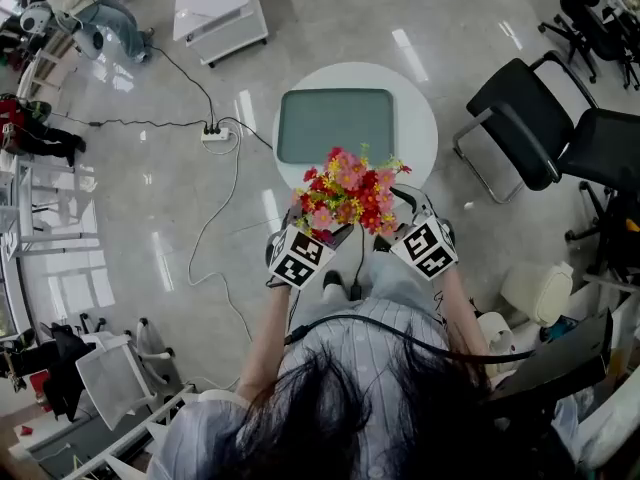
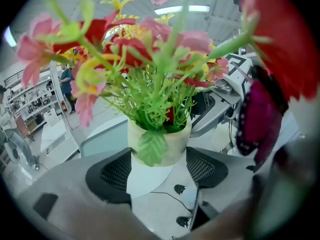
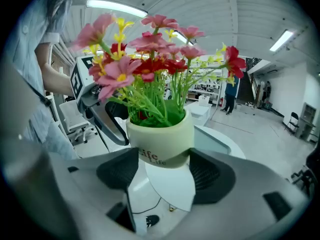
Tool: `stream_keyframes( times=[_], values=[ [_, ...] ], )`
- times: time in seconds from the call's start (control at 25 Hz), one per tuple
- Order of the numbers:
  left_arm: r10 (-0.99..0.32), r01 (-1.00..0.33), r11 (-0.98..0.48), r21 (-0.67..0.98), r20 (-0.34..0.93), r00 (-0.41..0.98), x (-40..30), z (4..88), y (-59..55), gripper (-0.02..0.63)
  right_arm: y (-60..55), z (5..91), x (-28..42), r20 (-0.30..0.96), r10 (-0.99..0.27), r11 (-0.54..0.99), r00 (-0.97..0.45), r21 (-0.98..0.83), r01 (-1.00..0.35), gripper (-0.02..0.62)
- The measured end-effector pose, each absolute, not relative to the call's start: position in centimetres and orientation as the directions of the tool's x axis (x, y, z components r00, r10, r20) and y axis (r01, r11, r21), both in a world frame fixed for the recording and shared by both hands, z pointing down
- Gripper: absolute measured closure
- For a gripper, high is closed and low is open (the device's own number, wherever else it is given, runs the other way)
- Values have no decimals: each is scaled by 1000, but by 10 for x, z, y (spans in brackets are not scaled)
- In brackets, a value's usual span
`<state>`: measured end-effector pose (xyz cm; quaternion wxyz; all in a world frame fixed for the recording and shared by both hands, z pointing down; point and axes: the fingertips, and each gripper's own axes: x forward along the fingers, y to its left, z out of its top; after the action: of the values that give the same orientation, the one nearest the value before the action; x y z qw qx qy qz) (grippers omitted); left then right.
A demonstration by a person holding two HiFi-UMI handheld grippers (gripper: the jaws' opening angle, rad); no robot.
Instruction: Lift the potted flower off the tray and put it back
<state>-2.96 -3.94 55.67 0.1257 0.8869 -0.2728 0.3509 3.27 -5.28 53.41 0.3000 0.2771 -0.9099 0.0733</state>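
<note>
Left gripper [image 2: 159,156] and right gripper [image 3: 162,159] fingers clamp the potted flower [image 1: 348,193] off the tray [image 1: 335,125].

cream pot [image 3: 161,136], dark print reading "ife" on two lines, opening letters hidden

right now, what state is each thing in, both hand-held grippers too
potted flower: upright, held in the air, off the tray
tray: bare, lying flat on the round table
left hand-held gripper: shut on the flower's pot, pads on either side
right hand-held gripper: shut on the same pot, pads on either side
</note>
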Motion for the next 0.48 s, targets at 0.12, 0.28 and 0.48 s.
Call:
stream_keyframes(
  times=[0.12,0.28,0.48],
  values=[
    [-384,-552,-833,30,688,616,-41,556,-28,275,-40,533,21,590,-478,821,-651,35,-570,284],
    [-369,-533,-846,28,691,622,-53,557,-6,275,-16,535,8,594,-491,806,-637,33,-591,284],
    [-363,-524,-851,28,688,628,-77,559,20,275,11,537,-15,594,-501,797,-629,35,-602,284]
  ],
)
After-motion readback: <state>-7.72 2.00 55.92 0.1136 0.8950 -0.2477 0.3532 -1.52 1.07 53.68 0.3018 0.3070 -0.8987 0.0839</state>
